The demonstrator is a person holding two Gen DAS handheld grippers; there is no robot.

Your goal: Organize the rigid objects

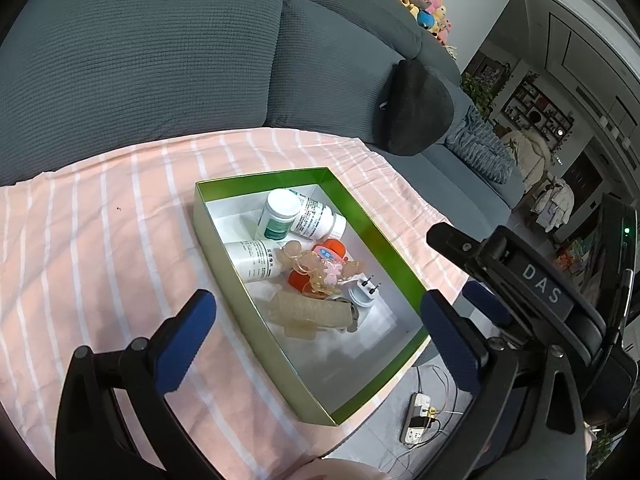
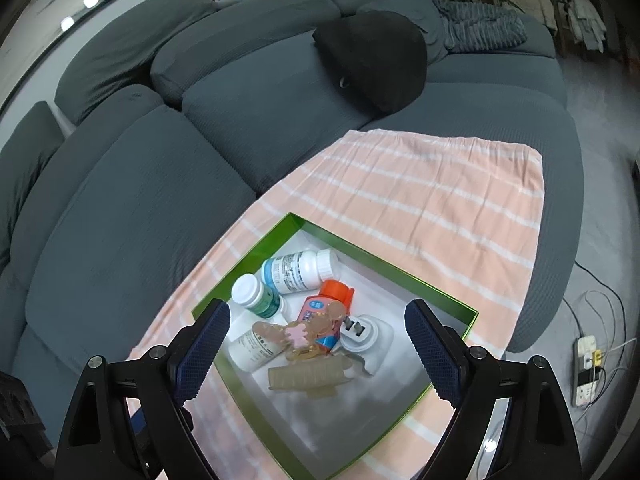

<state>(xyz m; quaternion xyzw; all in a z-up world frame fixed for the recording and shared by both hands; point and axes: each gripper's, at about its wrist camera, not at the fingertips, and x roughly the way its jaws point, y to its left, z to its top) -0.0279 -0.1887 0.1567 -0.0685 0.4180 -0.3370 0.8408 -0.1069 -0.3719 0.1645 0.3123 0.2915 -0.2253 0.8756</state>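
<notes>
nearest the lens: left gripper (image 1: 316,334) spread wide with nothing between its blue-padded fingers (image 1: 186,342), hanging above the near end of the box. same for the right gripper (image 2: 318,354), jaws apart and empty, blue pads (image 2: 434,354) either side of the cluster below.

just beyond, on a peach-and-white striped cloth (image 1: 100,248) laid over the seat: shallow green-walled cardboard box with a white floor (image 1: 208,240), already holding all the small rigid items in sight. heaped in its middle and far half: a translucent beige ribbed clip-like piece (image 1: 312,314), a white round plug adapter with two prongs (image 1: 366,294), an orange-capped bottle with a pink and blue label (image 1: 334,254) under a clear amber-and-pink toy figure (image 1: 320,270), and three white pill bottles, one lying near the left wall (image 1: 252,260), one upright with a green label (image 1: 280,216), one on its side at the back (image 1: 316,218).

judged from this: gathering looks done or nearly so, nothing loose on the cloth; left, perhaps, only tidying the heap, since the near half of the box floor lies bare.

farther off: grey fabric sofa (image 1: 160,60) with a black cushion (image 1: 416,108), plush toys along its back.

only in the left view: the other gripper's body lettered "das" at right, close by. only in the right view: the cloth's far edge (image 2: 500,148) and the sofa's whole curve. white power strip on the floor (image 2: 586,372) in both.
</notes>
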